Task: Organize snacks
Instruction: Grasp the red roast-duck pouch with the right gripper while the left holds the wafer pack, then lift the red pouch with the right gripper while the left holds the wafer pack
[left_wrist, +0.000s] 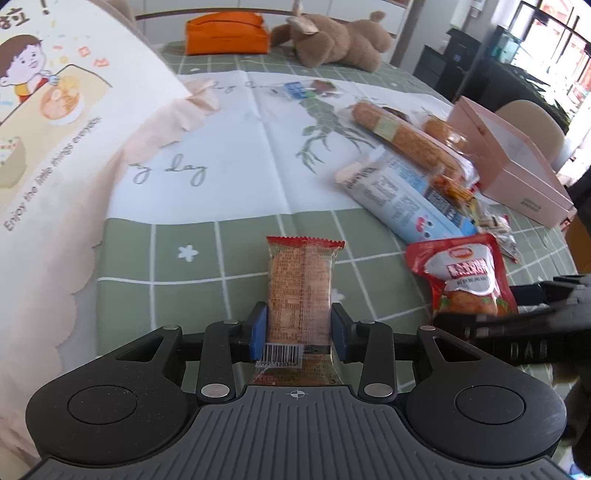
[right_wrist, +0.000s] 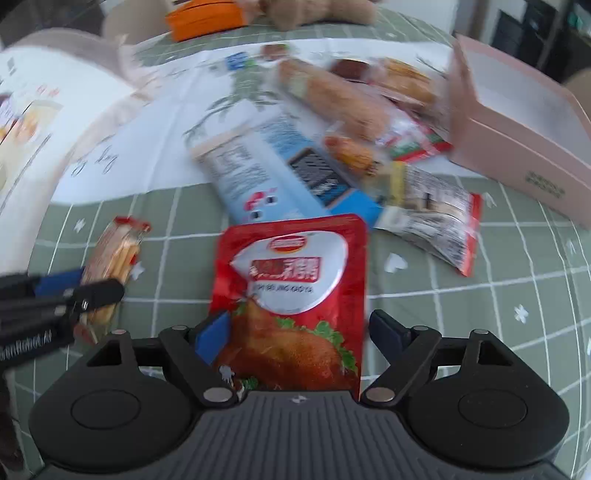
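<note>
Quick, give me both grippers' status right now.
Left gripper: shut on the cracker packet.
Right gripper: jaws either side of the red chicken snack pouch; the right pad looks apart from it, so grip cannot be told.

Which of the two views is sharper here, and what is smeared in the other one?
Left wrist view is sharp: the barcode on the cracker packet reads cleanly. Right wrist view is motion-blurred: the blue box and the bread packs behind it smear, while the red chicken pouch stays fairly legible.
</note>
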